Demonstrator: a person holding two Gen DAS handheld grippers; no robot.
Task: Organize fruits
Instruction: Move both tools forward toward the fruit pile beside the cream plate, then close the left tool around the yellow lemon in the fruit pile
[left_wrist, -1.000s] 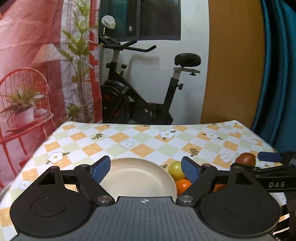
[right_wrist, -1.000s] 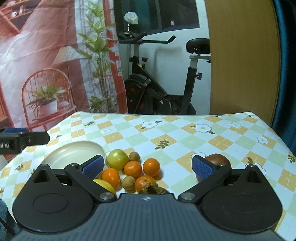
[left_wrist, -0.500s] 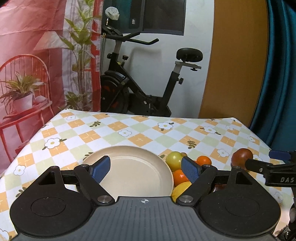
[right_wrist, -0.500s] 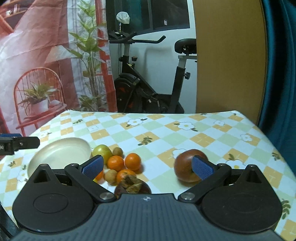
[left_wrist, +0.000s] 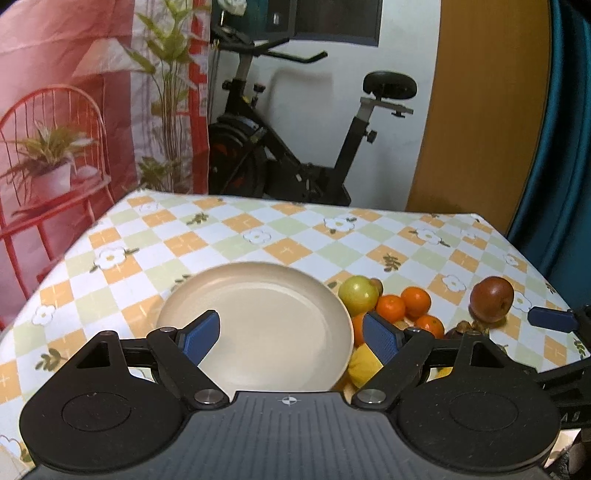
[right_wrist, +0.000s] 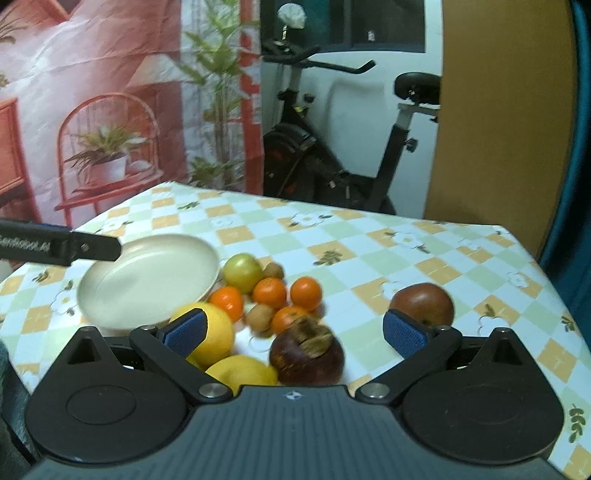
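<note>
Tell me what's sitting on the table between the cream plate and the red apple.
In the right wrist view, a green apple, small oranges and brown nuts lie between the plate and the red apple.

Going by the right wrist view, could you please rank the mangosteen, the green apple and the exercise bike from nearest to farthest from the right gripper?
1. Mangosteen: just ahead of the right gripper, between its open fingers.
2. Green apple: farther up the table, left of centre, beside the plate.
3. Exercise bike: beyond the table's far edge, on the floor.
</note>
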